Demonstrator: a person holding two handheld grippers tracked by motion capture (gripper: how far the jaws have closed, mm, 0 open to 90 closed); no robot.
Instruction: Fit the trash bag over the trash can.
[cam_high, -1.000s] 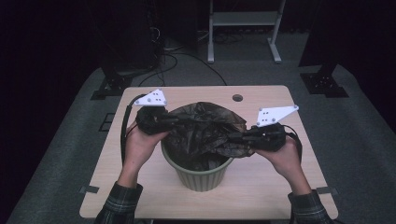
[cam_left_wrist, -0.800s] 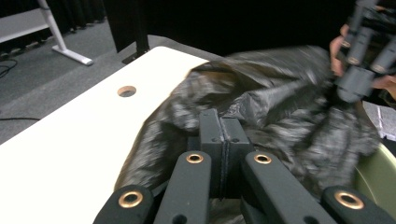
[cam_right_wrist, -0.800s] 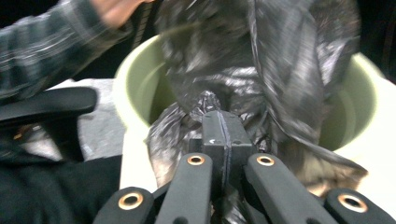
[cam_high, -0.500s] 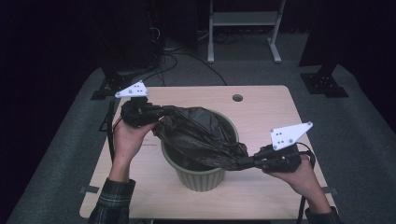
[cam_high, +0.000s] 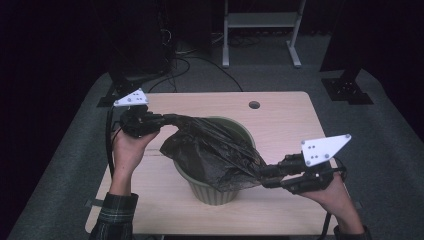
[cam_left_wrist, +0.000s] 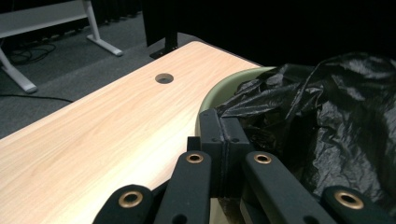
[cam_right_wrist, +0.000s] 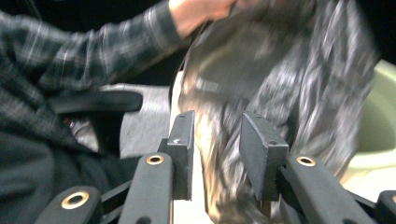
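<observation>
- Work in hand: fitting a black bin bag (cam_high: 210, 150) into the green bin (cam_high: 220, 192) that stands mid-table on the wooden table (cam_high: 280, 125).
- Change since a second ago: the two hands were then close together over the bin mouth, with the bag bunched on top. Now they are well apart, the left gripper (cam_high: 165, 120) out past the bin's far-left rim and the right gripper (cam_high: 265, 175) out past its near-right rim. The bag is drawn into a taut diagonal sheet between them.
- Right jaws have just been opening. In the right gripper view they stand spread, with bag film (cam_right_wrist: 224, 154) running through the gap; the picture is motion-blurred, and the pads do not look to be pressing on it.
- Left jaws are pressed together on a fold of the bag at the rim, seen in the left gripper view (cam_left_wrist: 224, 154).
- Judgement: the stretch looks meant to open the bag's mouth over the rim. With the right grip loosening, that corner is likely being let go or re-taken.
- Bag position: mostly above and inside the bin, with its near-right end hanging over the rim toward the right gripper.
</observation>
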